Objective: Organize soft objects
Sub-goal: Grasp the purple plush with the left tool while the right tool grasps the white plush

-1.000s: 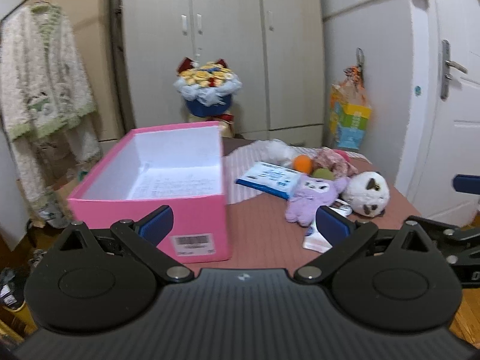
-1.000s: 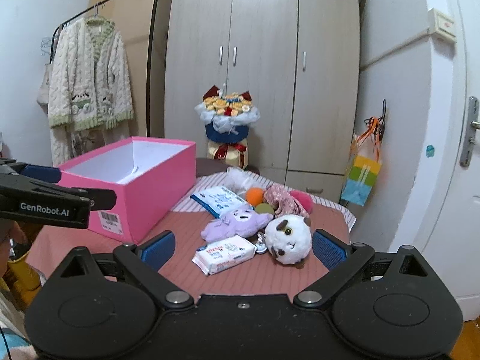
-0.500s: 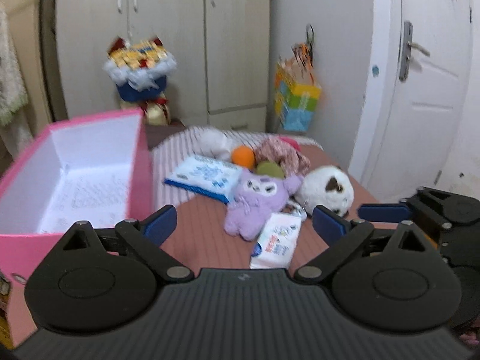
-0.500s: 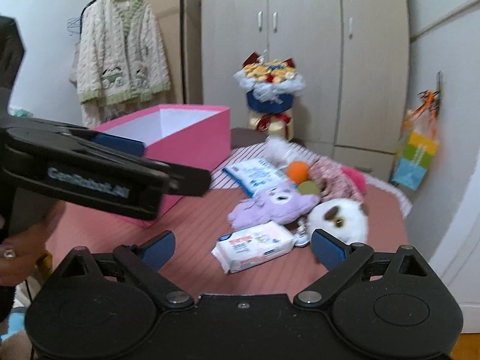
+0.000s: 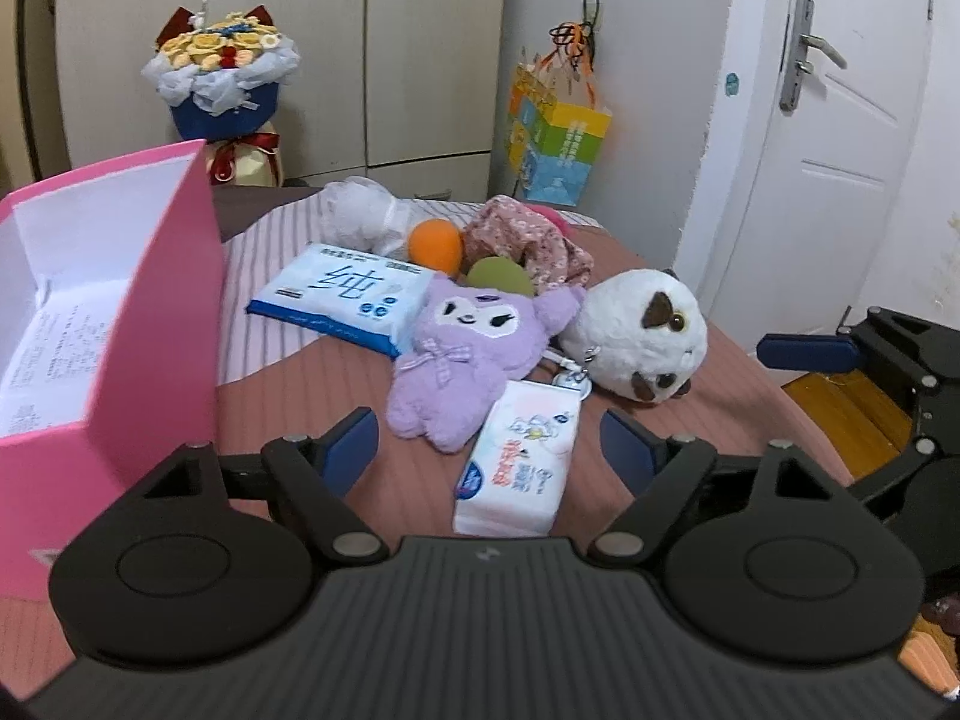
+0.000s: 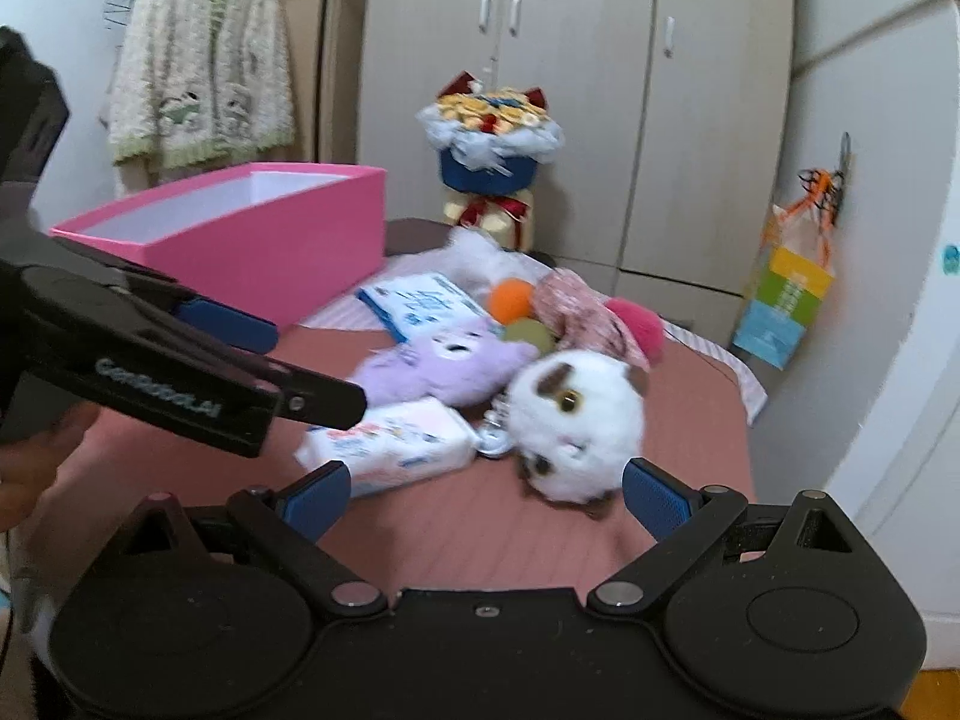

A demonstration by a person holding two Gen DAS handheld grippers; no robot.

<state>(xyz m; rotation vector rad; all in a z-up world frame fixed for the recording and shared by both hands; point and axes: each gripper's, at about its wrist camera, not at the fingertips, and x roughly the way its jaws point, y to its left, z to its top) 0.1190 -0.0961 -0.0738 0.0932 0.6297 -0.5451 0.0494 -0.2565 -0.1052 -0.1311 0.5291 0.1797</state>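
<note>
Hovered over the table with 2 grippers, left and right, both spread wide and empty. Lay beside the pink box: purple plush, white plush, wipes. Looked light, squashy; best pinched across the body.

My left gripper: matt black plastic body with ribbed grip, blue textured rubber-like pads, bright metal pivot pins. My right gripper: same finish, its pads finely cross-hatched. Purple plush toy: short fuzzy pile, checked cloth bow. White plush toy: fluffy pile, glossy plastic eyes, metal keychain clasp. Tissue pack and blue wipes pack: glossy printed plastic film. Pink box: smooth matt cardboard, white paper lining. Tablecloth: ribbed pinkish cloth. Floral cloth: soft printed fabric. Cardigan: shaggy knit. Door handle: brushed metal.
</note>
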